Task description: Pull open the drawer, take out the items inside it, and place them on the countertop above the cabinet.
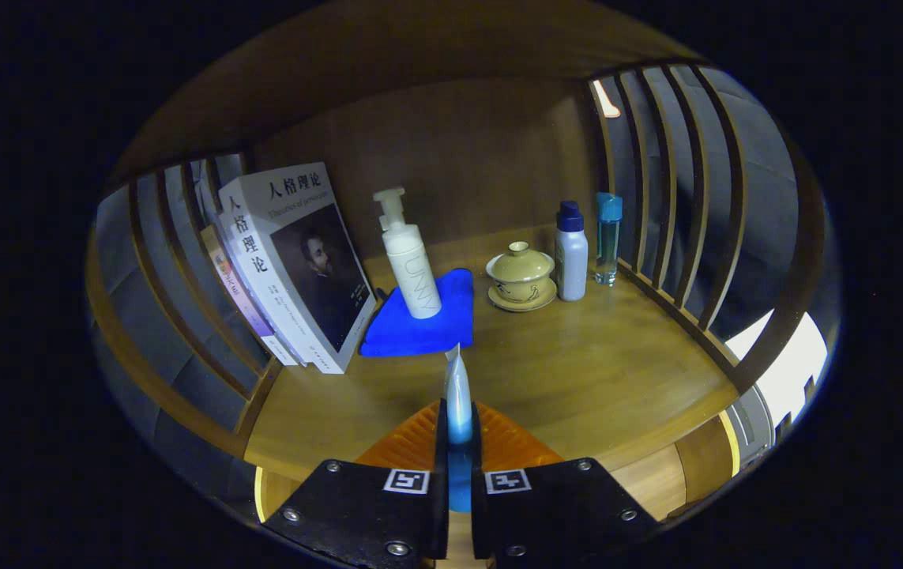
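Observation:
My gripper (459,423) is shut on a slim tube (458,391) with a pale crimped end and a blue lower part. Both fingers press on its sides, and the tube sticks up and forward between them. It hangs just over the front part of the wooden countertop (577,371), a little short of the blue cloth (419,320). A white pump bottle (410,261) stands on that cloth, beyond the tube.
Several books (293,269) lean at the left against a slatted wooden side (174,276). A lidded tea bowl on a saucer (521,276), a white bottle with a blue cap (571,251) and a clear teal-capped bottle (607,237) stand at the back right near another slatted side (680,197).

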`<state>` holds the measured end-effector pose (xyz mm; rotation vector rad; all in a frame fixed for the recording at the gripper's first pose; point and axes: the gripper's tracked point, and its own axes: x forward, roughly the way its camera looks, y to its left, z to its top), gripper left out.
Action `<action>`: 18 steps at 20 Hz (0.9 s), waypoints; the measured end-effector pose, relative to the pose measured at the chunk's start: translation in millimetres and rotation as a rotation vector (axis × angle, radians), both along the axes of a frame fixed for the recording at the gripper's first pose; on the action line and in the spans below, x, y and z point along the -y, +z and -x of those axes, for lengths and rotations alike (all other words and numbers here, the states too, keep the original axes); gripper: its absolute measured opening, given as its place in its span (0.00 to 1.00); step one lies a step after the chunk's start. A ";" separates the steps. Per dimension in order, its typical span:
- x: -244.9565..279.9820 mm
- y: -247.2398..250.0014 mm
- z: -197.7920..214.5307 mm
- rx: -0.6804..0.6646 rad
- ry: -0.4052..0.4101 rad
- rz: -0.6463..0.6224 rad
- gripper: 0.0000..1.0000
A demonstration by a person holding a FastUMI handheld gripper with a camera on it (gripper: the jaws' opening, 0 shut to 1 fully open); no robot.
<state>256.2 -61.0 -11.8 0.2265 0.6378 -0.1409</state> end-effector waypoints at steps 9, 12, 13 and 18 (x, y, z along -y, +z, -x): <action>18.4 14.4 -6.0 0.128 0.029 0.059 0.79; 18.1 31.1 8.9 0.186 0.009 0.057 0.96; 18.0 37.2 15.5 0.205 0.005 0.066 0.96; 7.7 66.4 55.7 0.309 -0.014 0.104 0.96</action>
